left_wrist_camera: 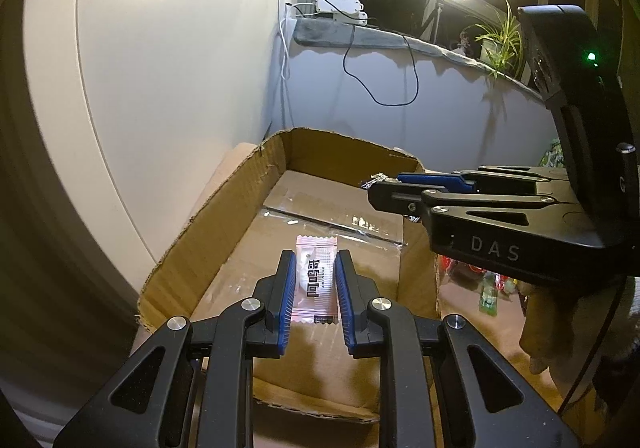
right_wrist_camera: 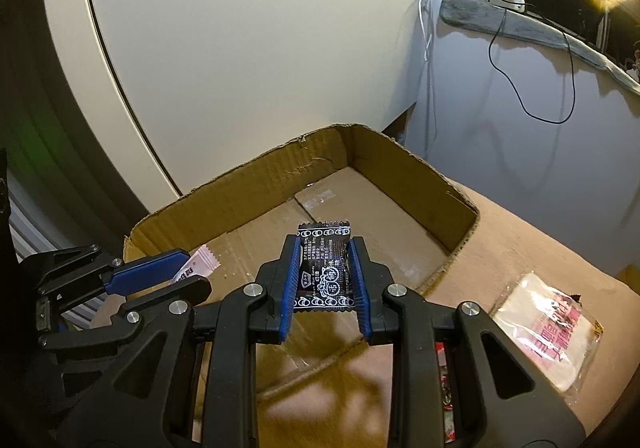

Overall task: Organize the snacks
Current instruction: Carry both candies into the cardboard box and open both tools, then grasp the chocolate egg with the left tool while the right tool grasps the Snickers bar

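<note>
Holding pink packet and black packet clamped over cardboard box, needing release low inside.

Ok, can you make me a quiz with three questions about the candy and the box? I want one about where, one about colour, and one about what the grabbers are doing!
1. Where does the left gripper hang?
A. over the open cardboard box
B. on the windowsill
C. under the ring light

2. What colour is the wrapper in the right gripper?
A. green
B. black with white print
C. yellow

3. What state is the left gripper in?
A. wide open, empty
B. out of view
C. shut on a pink candy packet

Answers: 1 A, the box floor lies below its fingers. 2 B, the black candy packet shows white patterns. 3 C, both blue pads press the packet's sides.
</note>
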The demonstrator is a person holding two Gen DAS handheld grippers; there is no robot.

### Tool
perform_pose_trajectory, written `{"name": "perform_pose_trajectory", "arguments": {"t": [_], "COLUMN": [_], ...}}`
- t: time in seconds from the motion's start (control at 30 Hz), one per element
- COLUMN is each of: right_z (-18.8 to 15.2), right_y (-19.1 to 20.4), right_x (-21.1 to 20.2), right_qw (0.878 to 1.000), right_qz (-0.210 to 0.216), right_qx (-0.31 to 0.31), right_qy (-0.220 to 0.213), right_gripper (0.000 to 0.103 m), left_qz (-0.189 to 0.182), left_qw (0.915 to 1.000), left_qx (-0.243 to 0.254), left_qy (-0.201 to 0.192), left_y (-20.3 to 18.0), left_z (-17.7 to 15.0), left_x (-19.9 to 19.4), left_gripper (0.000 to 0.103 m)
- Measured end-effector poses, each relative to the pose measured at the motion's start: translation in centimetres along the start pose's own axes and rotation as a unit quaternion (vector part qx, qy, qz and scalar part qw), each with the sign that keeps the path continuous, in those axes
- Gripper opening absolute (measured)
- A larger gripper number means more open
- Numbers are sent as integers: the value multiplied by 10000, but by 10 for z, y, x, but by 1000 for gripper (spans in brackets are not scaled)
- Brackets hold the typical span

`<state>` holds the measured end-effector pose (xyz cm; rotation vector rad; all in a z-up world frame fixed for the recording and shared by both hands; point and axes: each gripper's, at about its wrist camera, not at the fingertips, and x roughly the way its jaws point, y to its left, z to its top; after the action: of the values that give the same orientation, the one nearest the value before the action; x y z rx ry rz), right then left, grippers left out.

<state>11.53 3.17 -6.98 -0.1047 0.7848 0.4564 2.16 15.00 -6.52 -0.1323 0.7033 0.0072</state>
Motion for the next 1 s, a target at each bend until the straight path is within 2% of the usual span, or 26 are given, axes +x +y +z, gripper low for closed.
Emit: {"name": "perform_pose_trajectory", "arguments": {"t": [0.1, 0.2, 0.37, 0.47, 0.73, 1.0], "right_z": [0, -1, -3, -6, -27, -70], "right_y": [1, -1, -6, -10, -36, -79], "right_x": [0, -2, -14, -26, -67, -118], "right_qw": [10000, 10000, 9999, 9997, 9988, 9962], "right_qz": [-9, -24, -52, -106, -264, -693], "right_qx": [-33, 0, 73, 88, 268, 420], "right_qy": [-11, -30, -84, -180, -328, -310], "right_gripper": [34, 37, 44, 53, 54, 54], "left_qz": [39, 95, 133, 126, -38, -485], "left_qw": [10000, 9999, 9998, 9998, 9997, 9978], "left_qx": [21, 61, 89, 99, 149, 449], "left_qy": [-13, -16, -73, -126, -204, -47], "left_y": [-1, -2, -6, -10, -33, -83], "left_z": [-1, -2, -1, -1, -4, -16], "left_x": [-1, -2, -8, -13, -26, -25], "left_gripper": [19, 23, 23, 23, 23, 23]}}
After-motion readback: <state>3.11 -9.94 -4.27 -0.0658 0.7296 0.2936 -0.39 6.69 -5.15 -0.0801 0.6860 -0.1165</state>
